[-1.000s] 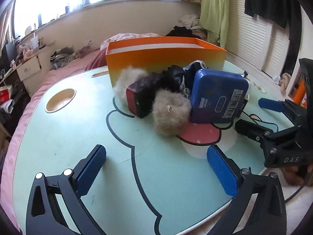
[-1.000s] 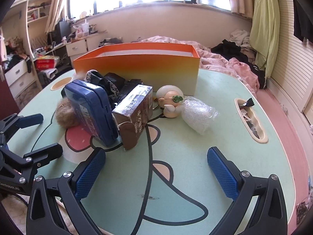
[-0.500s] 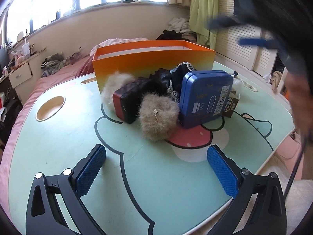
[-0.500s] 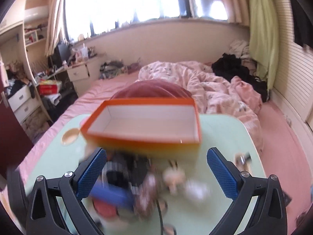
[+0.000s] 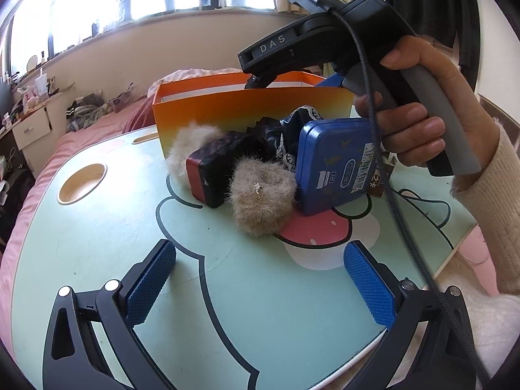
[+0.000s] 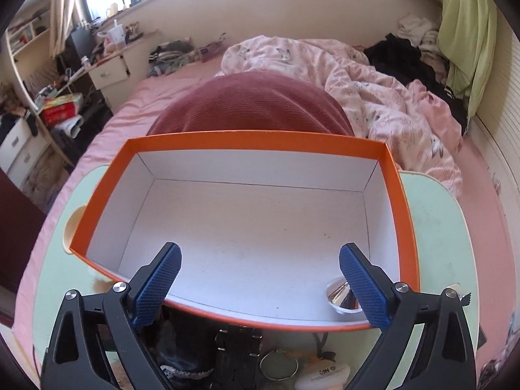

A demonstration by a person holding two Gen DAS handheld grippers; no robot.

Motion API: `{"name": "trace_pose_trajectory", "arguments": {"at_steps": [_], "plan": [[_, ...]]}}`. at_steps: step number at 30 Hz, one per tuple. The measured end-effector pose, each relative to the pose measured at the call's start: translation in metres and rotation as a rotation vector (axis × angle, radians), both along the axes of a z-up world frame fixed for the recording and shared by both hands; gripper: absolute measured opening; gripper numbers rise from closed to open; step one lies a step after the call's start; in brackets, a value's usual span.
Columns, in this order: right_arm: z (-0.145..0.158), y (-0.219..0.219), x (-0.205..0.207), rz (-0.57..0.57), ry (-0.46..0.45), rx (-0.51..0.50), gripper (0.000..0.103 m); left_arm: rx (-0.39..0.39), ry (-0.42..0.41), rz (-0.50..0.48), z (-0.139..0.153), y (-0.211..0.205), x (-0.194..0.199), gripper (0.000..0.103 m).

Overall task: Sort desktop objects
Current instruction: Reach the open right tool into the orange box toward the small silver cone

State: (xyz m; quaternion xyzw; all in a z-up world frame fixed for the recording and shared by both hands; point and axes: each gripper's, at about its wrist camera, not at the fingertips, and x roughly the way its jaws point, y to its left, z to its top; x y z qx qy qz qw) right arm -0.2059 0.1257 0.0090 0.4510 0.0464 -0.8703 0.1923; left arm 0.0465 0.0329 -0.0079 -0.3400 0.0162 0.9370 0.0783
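- Where it sat low at the counter (image 5: 97, 227) edge a second ago, right gripper (image 6: 260, 279) is now raised over the orange box (image 6: 107, 182), jaws wide, holding nothing; a shiny cone lies inside
- Left gripper (image 5: 260, 279) unmoved, jaws wide, empty
- Blue tin (image 5: 334, 162), fluffy scrunchie (image 5: 263, 201), pile beside the box
- Handle reads "DAS"; tin label unreadable

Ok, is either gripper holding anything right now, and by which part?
No. The left gripper is open above the table; the right gripper is open over the orange box.
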Motion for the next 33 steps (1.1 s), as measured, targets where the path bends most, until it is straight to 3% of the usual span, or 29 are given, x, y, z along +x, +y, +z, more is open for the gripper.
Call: {"name": "trace_pose_trajectory", "arguments": {"at_steps": [7, 11, 14, 15, 16, 19, 23, 28, 31, 33], "plan": [[0.0, 0.0, 0.0, 0.004, 0.005, 0.005, 0.099, 0.001, 0.001, -0.001, 0.0, -0.001, 0.0, 0.103], [0.005, -0.001, -0.002, 0.011, 0.021, 0.079, 0.095, 0.001, 0.001, -0.002, -0.001, -0.001, 0.001, 0.103], [0.023, 0.002, -0.006, 0.027, 0.023, 0.173, 0.068, 0.001, 0.002, -0.002, -0.001, -0.001, 0.001, 0.103], [0.028, 0.006, -0.009, 0.026, 0.013, 0.202, 0.053, 0.001, 0.002, -0.002, -0.001, -0.001, 0.001, 0.103], [0.035, 0.011, -0.015, 0.02, -0.013, 0.237, 0.042, 0.001, 0.002, -0.002, 0.0, -0.002, 0.0, 0.103], [0.038, 0.027, -0.034, 0.02, -0.15, 0.259, 0.032, 0.001, 0.004, 0.0, 0.001, 0.0, 0.0, 0.103], [0.027, 0.04, -0.055, 0.046, -0.343, 0.227, 0.03, 0.0, 0.009, -0.002, 0.003, -0.002, 0.0, 0.103], [0.019, 0.029, -0.059, 0.064, -0.417, 0.303, 0.03, -0.003, 0.012, -0.002, 0.003, -0.001, 0.0, 0.103], [0.004, 0.022, -0.06, 0.033, -0.515, 0.326, 0.031, -0.001, 0.013, -0.002, 0.004, -0.002, -0.001, 0.103], [-0.014, 0.014, -0.057, 0.025, -0.54, 0.424, 0.03, -0.002, 0.014, -0.003, 0.004, 0.0, 0.002, 0.103]]}}
